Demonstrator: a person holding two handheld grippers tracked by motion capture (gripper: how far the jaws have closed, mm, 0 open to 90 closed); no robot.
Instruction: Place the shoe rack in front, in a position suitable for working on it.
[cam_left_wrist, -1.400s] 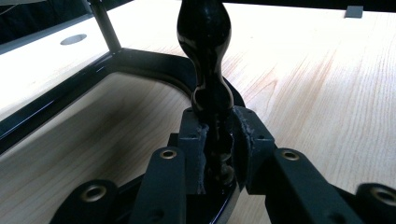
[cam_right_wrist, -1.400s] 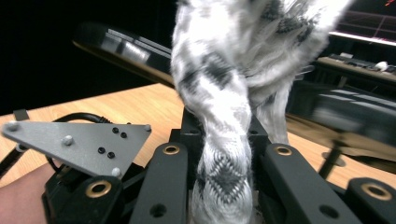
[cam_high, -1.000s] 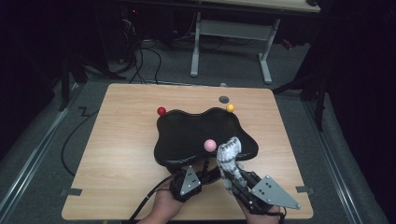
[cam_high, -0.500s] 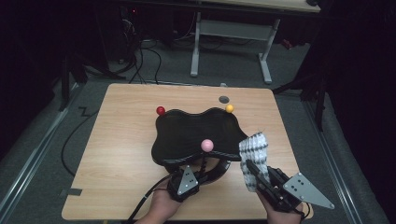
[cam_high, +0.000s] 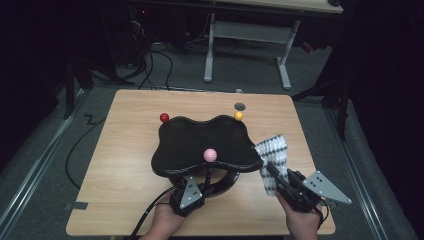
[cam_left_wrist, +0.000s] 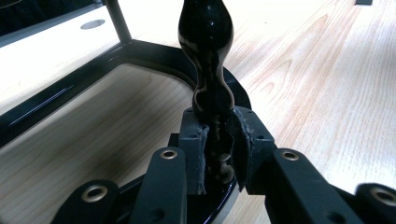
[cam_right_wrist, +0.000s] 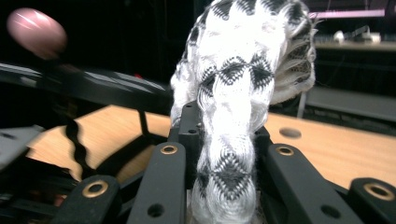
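At lower right of the high view, the right claw (cam_high: 274, 172) is clamped on a black-and-white patterned cloth (cam_high: 272, 152), beside the black tray stand (cam_high: 200, 142). The left claw (cam_left_wrist: 217, 140) grips the stand's turned post (cam_left_wrist: 205, 51) over the worktop (cam_high: 125, 150).

High view: above table's (cam_high: 125, 165) near edge, facing forward and down. Left gripper view: close, low at stand's (cam_left_wrist: 208, 60) post. Right gripper view: close on cloth (cam_right_wrist: 233, 116); shares pink ball (cam_right_wrist: 35, 30) with high view.
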